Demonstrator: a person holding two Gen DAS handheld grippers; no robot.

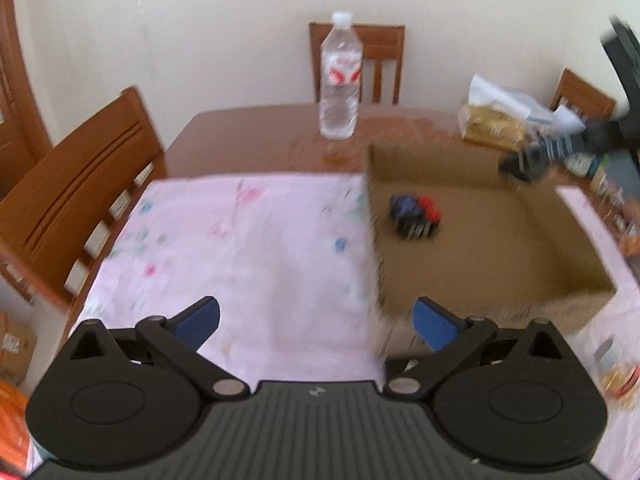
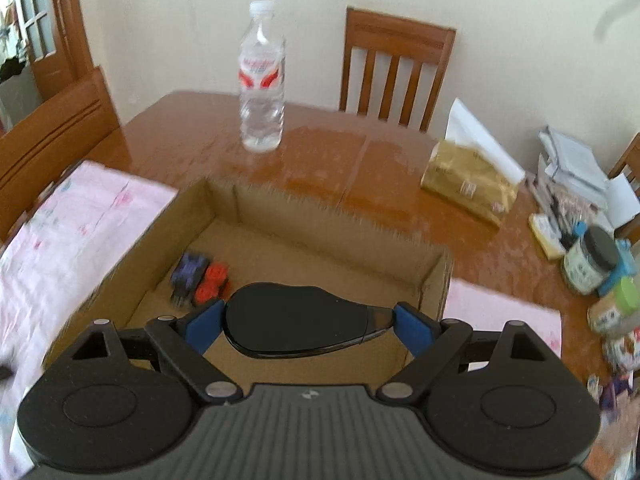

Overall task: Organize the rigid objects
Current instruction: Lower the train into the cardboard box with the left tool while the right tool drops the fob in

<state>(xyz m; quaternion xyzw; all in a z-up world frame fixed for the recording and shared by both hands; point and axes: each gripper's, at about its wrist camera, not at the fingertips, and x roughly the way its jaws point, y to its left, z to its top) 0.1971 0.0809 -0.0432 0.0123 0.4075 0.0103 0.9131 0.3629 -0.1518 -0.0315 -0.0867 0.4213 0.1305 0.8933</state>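
An open cardboard box [image 1: 576, 236] [image 2: 320, 226] sits on the table. Inside it lie a blue-and-black toy car [image 1: 404, 210] [image 2: 186, 274] and a red one [image 1: 431, 208] [image 2: 212, 280], side by side. My right gripper [image 2: 308, 320] is shut on a black mouse-like object [image 2: 296, 318] and holds it above the box's near part. It shows blurred in the left wrist view [image 1: 532, 160] over the box's far right corner. My left gripper [image 1: 316, 320] is open and empty, over the pink cloth [image 1: 240, 248] just left of the box.
A water bottle [image 1: 339, 76] [image 2: 262, 80] stands on the wooden table [image 2: 180, 132] behind the box. A tissue pack [image 2: 468, 182], papers and jars [image 2: 592, 260] crowd the right side. Chairs [image 1: 68, 188] [image 2: 394, 66] stand left and behind.
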